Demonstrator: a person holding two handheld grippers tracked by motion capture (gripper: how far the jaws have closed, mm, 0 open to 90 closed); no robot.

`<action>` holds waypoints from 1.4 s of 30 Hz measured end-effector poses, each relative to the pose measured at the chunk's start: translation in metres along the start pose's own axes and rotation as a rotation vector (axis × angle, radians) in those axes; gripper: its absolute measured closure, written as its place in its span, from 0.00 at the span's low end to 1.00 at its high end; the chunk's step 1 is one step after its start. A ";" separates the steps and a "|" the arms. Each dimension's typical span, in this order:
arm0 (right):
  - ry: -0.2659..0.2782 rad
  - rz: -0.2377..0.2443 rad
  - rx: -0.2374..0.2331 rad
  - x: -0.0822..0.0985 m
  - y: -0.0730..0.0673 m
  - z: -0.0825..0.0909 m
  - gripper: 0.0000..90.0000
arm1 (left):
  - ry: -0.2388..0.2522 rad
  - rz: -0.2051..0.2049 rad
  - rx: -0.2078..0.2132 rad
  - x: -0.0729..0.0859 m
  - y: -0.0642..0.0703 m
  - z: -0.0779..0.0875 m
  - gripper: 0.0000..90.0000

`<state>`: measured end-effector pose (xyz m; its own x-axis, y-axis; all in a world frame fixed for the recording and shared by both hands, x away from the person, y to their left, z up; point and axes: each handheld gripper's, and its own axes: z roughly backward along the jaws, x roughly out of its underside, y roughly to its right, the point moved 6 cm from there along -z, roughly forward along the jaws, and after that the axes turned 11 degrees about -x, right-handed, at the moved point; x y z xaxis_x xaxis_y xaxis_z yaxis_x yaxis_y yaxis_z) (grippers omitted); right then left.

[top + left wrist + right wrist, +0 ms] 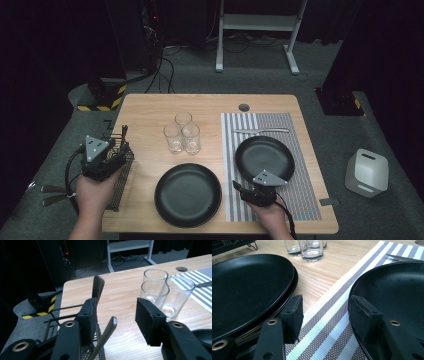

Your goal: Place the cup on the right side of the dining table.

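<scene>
Spread left gripper (116,317) over black wire basket (120,172) holding metal cutlery handles (98,287); right gripper (324,315) spread too, nothing pinched.

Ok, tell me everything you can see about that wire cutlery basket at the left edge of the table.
The wire cutlery basket is a black, open-mesh metal rack, long and narrow, sitting on the wooden table along its left edge. Metal utensil handles stick up out of it, tilted; which utensils they are cannot be told. The left gripper hovers right over it, jaws apart, with one handle rising between them, not yet pinched. Nothing else touches the basket.
</scene>
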<state>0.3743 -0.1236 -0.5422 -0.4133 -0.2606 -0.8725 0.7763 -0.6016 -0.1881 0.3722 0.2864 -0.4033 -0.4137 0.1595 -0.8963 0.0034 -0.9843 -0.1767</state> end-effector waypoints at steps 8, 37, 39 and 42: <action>0.005 -0.013 -0.008 0.000 0.000 -0.001 0.50 | -0.032 0.018 -0.015 0.006 -0.002 -0.006 0.67; 0.040 -0.061 -0.044 -0.001 0.003 0.004 0.51 | 0.105 -0.002 -0.146 0.003 -0.005 0.007 0.96; 0.038 -0.063 -0.044 -0.001 0.002 0.004 0.51 | 0.118 0.003 -0.135 0.002 -0.005 0.009 0.96; 0.031 -0.062 -0.050 0.000 0.001 0.003 0.52 | 0.123 0.012 -0.122 -0.001 -0.007 0.011 0.96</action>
<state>0.3739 -0.1264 -0.5416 -0.4467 -0.2001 -0.8720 0.7731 -0.5769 -0.2636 0.3620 0.2925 -0.3967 -0.2982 0.1628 -0.9405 0.1215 -0.9709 -0.2066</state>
